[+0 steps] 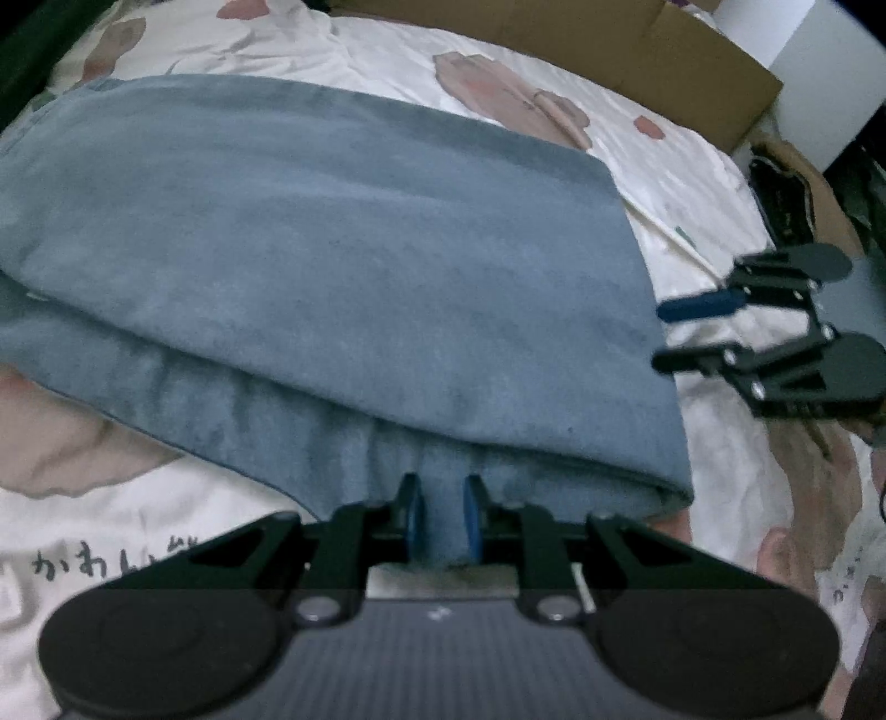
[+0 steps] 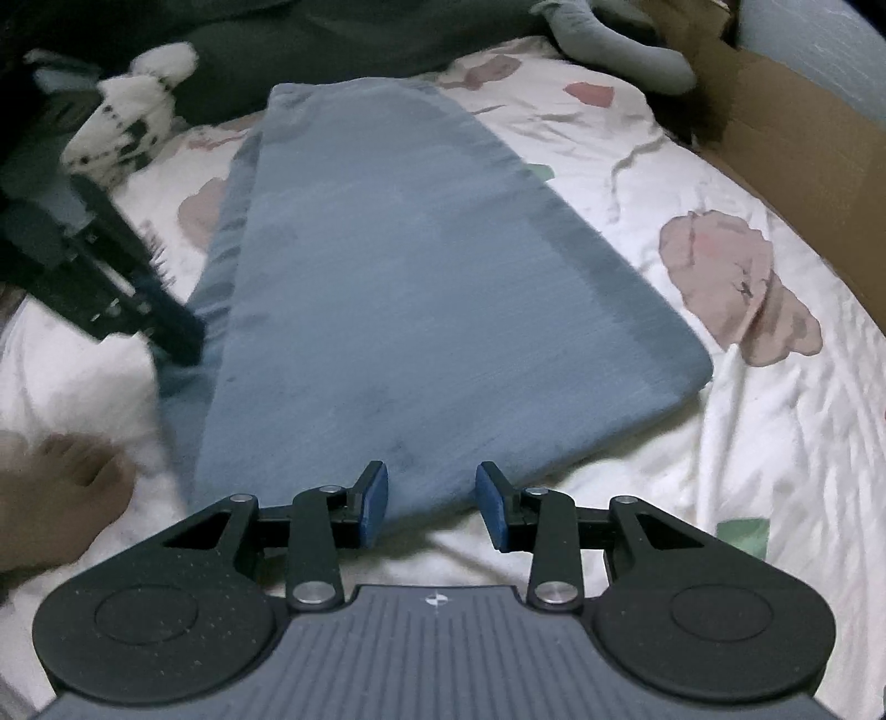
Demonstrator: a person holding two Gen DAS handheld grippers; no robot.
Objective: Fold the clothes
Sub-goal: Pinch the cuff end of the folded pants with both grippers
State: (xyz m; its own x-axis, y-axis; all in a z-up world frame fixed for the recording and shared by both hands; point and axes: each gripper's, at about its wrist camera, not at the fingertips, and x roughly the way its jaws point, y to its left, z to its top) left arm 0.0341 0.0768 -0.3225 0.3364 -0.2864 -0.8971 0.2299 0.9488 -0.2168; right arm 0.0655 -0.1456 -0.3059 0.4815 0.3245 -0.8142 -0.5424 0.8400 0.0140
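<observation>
A blue garment [image 1: 343, 266] lies folded into a long flat strip [image 2: 421, 288] on a white bedsheet with pink prints [image 1: 664, 166]. My left gripper [image 1: 443, 501] is shut on a raised pinch of the blue fabric at the strip's near long edge. In the right wrist view, this gripper [image 2: 185, 340] sits at the strip's left side. My right gripper [image 2: 432, 484] stands open at the strip's short near end, its blue pads [image 2: 374, 498] apart above the cloth edge. From the left wrist view, the right gripper [image 1: 662, 338] is just off the garment's right edge with only sheet between its fingers.
A cardboard box [image 2: 792, 155] borders the bed at the back right. A white plush toy with black spots [image 2: 127, 116] and a grey garment [image 2: 609, 39] lie at the far end. A person's bare foot [image 2: 61, 476] rests on the sheet at the lower left.
</observation>
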